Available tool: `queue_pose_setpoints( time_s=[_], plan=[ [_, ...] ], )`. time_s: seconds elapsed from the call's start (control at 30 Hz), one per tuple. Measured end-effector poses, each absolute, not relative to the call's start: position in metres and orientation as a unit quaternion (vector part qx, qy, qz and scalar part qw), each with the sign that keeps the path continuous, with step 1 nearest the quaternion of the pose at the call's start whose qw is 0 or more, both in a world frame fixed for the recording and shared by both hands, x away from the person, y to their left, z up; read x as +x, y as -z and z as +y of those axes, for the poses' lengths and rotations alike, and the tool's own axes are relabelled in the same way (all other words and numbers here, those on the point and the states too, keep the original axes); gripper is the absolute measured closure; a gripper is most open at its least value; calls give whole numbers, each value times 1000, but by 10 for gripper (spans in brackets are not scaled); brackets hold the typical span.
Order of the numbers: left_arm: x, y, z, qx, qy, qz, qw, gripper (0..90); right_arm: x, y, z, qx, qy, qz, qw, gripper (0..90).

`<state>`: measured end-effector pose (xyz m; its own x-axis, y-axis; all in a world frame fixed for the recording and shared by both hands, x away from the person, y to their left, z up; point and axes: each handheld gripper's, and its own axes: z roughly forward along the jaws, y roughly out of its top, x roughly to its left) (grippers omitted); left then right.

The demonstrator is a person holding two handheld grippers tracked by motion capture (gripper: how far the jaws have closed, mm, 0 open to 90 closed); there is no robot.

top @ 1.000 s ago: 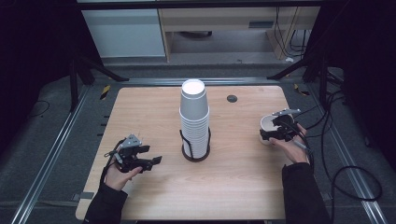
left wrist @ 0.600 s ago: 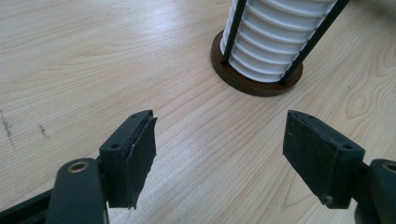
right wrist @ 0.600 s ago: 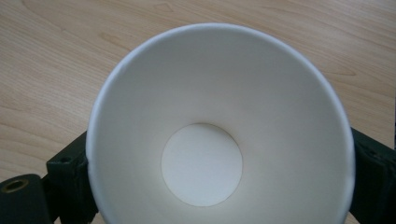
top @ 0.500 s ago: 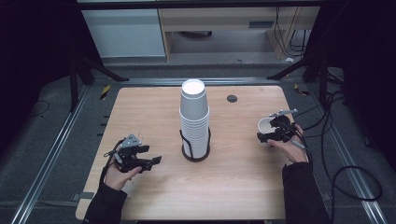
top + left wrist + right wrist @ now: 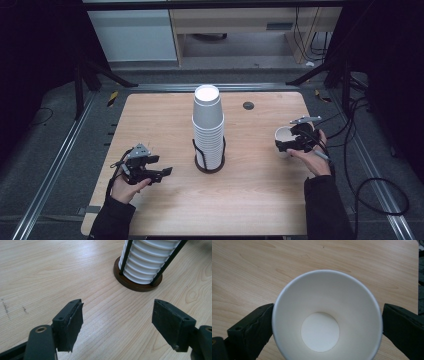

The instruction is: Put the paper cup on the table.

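Presently the right gripper (image 5: 296,140) stands clamped on a single white paper cup (image 5: 327,315), one jaw at 9 o'clock and one at 3 o'clock on the wall just below the rim, as the right gripper view shows. The cup is upright, mouth up, empty, and sits at the 3 o'clock edge of the wooden table (image 5: 160,115), seen in the high view at (image 5: 284,140); whether its base touches the wood cannot be told.

Assessment: the cup is light, thin-walled and easily crushed. The rolled rim is its stiffest part, so a hold close beneath the rim with modest pressure is advised; a harder squeeze would likely oval the mouth.

The left gripper (image 5: 150,171) rests at 8 o'clock, jaws wide apart and holding nothing, aimed toward the table centre. There, a tall stack of inverted cups (image 5: 208,125) stands in a dark wire holder (image 5: 138,280) on a round base.
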<state>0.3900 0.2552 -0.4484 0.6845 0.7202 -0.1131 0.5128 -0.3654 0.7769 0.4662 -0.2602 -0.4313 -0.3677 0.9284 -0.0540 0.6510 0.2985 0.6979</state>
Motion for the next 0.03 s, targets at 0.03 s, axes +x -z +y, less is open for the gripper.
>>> queue_pose_setpoints(
  time_s=[0.03],
  plan=[
    [390,449,255,817,-124,377,418,241,465,429,-261,511,-301,770,236,8]
  ],
)
